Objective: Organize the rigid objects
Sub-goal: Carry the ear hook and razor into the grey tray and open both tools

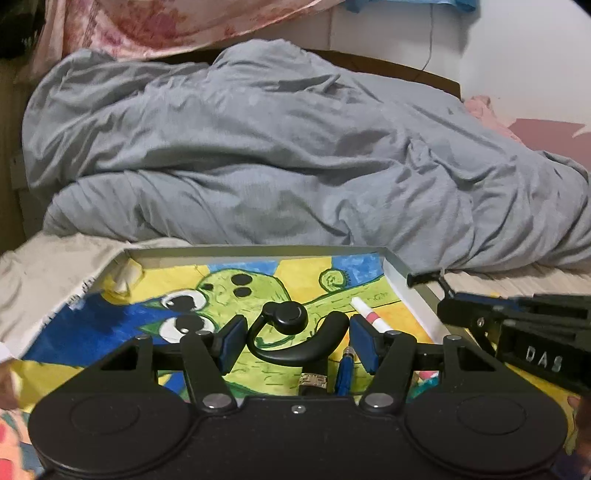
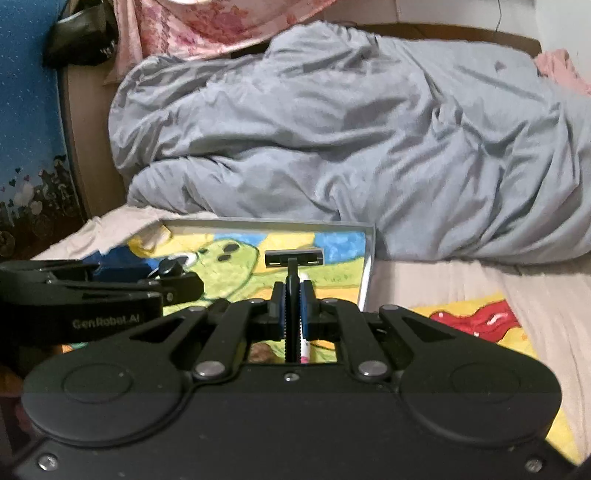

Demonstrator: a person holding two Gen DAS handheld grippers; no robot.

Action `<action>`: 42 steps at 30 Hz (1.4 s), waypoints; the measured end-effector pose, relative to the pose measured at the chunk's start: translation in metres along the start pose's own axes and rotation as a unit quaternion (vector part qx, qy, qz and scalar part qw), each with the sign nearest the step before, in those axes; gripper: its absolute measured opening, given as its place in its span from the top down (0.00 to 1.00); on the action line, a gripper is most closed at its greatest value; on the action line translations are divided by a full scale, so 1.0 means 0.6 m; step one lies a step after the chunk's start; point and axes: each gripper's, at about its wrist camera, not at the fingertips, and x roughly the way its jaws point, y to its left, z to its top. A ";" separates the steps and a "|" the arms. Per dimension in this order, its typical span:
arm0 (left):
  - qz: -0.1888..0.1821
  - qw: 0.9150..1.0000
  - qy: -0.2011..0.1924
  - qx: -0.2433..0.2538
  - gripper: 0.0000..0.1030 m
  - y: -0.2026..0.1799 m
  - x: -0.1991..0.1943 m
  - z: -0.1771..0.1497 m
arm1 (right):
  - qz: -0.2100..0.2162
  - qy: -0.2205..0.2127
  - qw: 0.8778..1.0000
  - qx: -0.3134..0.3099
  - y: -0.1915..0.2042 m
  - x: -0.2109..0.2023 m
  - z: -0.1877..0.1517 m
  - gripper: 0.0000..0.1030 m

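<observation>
A shallow grey box (image 1: 255, 252) lined with a green cartoon drawing lies on the bed. My left gripper (image 1: 295, 341) is open, its blue pads on either side of a black curved earpiece (image 1: 295, 332) that lies in the box. A white and red pen (image 1: 369, 314) and a blue pen (image 1: 345, 373) lie beside it. My right gripper (image 2: 294, 295) is shut on a black razor (image 2: 294, 258), held above the box (image 2: 369, 258) with its head pointing away. The left gripper shows in the right wrist view (image 2: 177, 284).
A crumpled grey duvet (image 1: 277, 155) fills the bed behind the box. A pink floral cloth (image 1: 159, 26) hangs at the back. Beige sheet (image 2: 480, 280) and a yellow and red printed cloth (image 2: 476, 314) lie to the right of the box.
</observation>
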 end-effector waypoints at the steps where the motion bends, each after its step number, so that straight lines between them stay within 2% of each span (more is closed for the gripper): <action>1: -0.001 1.000 0.002 0.000 0.39 -0.001 0.008 -0.002 | 0.000 0.005 1.000 0.004 -0.004 0.009 -0.005 0.97; 15: 0.008 0.998 0.047 0.033 0.39 -0.009 0.044 -0.016 | -0.006 0.043 0.999 0.020 0.000 0.047 -0.019 0.97; 23: 0.004 0.998 0.054 0.036 0.39 -0.014 0.044 -0.015 | -0.007 0.064 0.998 0.019 0.000 0.053 -0.021 0.96; 28: -0.003 0.998 0.059 0.036 0.38 -0.017 0.037 -0.020 | -0.005 0.058 0.998 0.011 0.002 0.042 -0.016 0.93; 30: -0.006 0.998 0.054 0.033 0.36 -0.017 0.030 -0.020 | -0.006 0.052 0.999 0.004 0.002 0.032 -0.010 0.89; 35: -0.006 0.999 0.039 0.020 0.27 -0.012 0.005 -0.009 | -0.003 0.040 0.999 0.005 -0.004 -0.001 0.009 0.62; 37: -0.003 0.999 0.031 0.012 0.22 -0.009 -0.011 -0.004 | -0.004 0.036 0.999 0.004 -0.004 -0.019 0.017 0.58; 42: 0.013 1.000 0.004 -0.011 0.14 -0.003 -0.067 0.005 | -0.002 0.021 1.000 0.013 -0.007 -0.076 0.031 0.34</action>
